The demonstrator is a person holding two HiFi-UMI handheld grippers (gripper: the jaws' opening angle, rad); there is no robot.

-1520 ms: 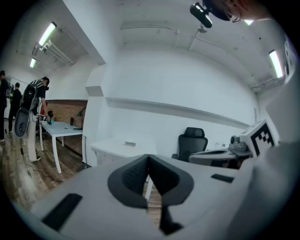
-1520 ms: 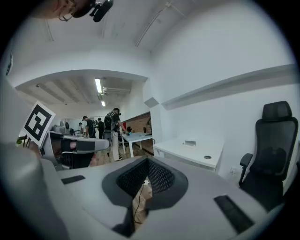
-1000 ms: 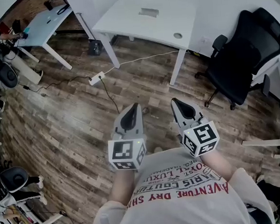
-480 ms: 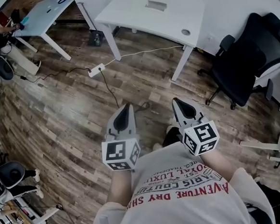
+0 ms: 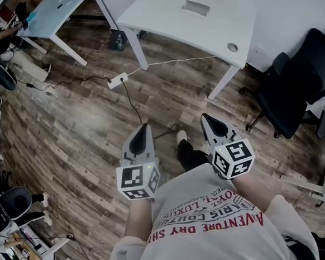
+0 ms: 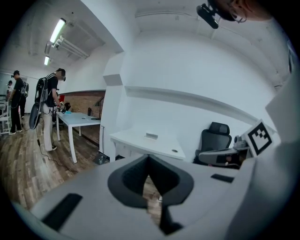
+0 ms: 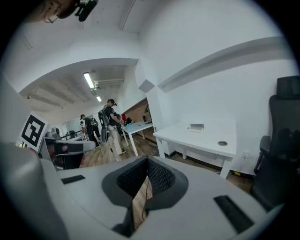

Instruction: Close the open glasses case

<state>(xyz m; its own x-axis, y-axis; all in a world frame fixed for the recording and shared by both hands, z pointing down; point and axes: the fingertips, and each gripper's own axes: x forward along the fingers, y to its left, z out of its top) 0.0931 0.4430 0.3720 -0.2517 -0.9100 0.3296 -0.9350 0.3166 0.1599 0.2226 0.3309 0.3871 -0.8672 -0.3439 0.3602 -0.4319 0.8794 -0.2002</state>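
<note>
**Head view.** I see both tools side by side in front of the person's chest, over a wooden plank floor (image 5: 78, 122). The left gripper (image 5: 141, 128) and right gripper (image 5: 205, 119) are apart from each other. A white desk (image 5: 200, 37) stands ahead of their tips, well apart from them. The glasses case (image 5: 196, 8) lies on its top as a small grey shape. It is too small for me to tell how the lid stands. A round cable hole (image 5: 232, 47) sits on the desk on the right gripper's side. A black office chair (image 5: 293, 88) stands off to the right of the right gripper. A power strip (image 5: 117, 80) lies on the floor ahead of the left gripper, and a second table (image 5: 57, 6) is further off that way.

**Left gripper view.** The left gripper (image 6: 148, 159) has its jaws closed tip to tip with nothing between them. The desk and the glasses case (image 6: 151, 136) are ahead beyond the tips. Some people (image 6: 49, 110) stand far left.

**Right gripper view.** The right gripper (image 7: 147, 161) is clenched and empty. The glasses case (image 7: 197, 126) lies ahead, to the right.

**Change since a second ago.** In the head view the desk and chair have shifted right. A dark leg (image 5: 190, 157) and a shoe (image 5: 181, 136) have appeared between the tools. The left gripper sits lower in the picture.
</note>
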